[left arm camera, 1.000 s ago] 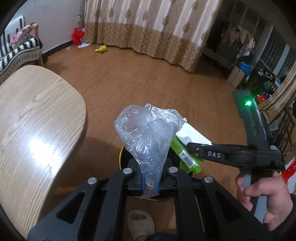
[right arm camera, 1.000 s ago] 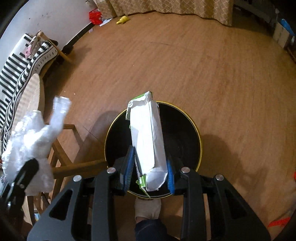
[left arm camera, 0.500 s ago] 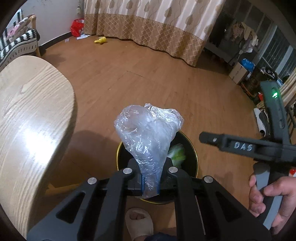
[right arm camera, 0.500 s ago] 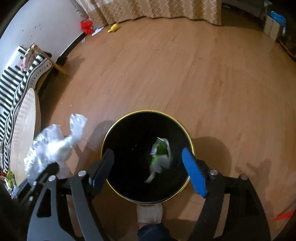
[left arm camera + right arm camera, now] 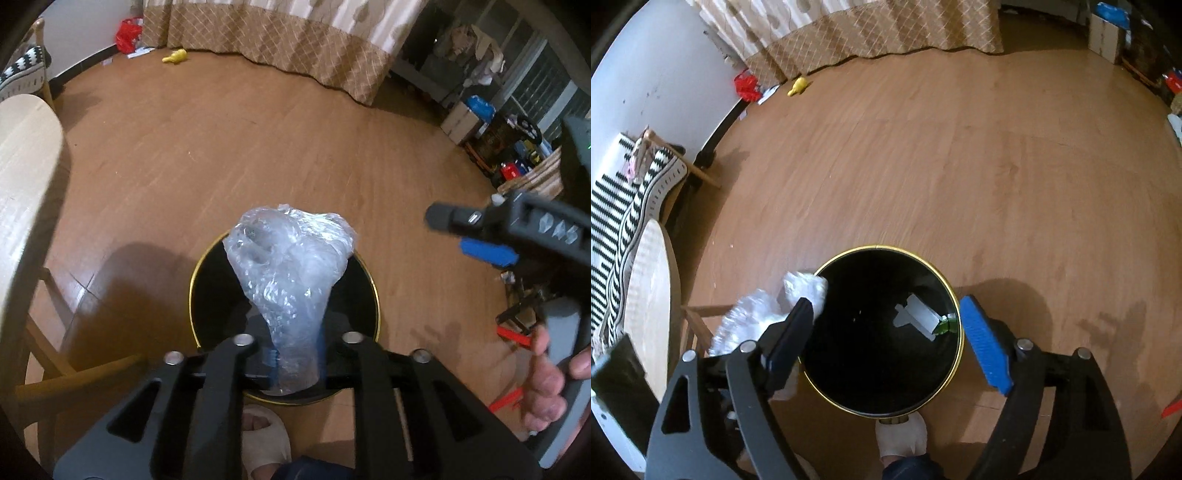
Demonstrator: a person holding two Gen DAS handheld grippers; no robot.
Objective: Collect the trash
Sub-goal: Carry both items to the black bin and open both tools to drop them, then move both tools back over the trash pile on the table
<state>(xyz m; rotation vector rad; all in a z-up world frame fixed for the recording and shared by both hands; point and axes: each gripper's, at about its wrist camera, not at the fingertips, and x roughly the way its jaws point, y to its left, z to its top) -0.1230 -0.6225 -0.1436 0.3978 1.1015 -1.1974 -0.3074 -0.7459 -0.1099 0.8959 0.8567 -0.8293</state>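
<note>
Trash numbered two pieces: one crumpled clear plastic bag (image 5: 291, 273) stood between the opening jaws of the left gripper (image 5: 295, 363) above the one black bin (image 5: 955, 295), and one white-green packet (image 5: 923, 317) lay inside. The right gripper (image 5: 886, 336) gaped, still widening, empty.

Both wrist cams ride right behind their claw fingers looking steeply down at the floor (image 5: 960, 166), close over the same black bin (image 5: 207, 291), each catching the table (image 5: 26, 192) and curtain (image 5: 886, 33) too.
</note>
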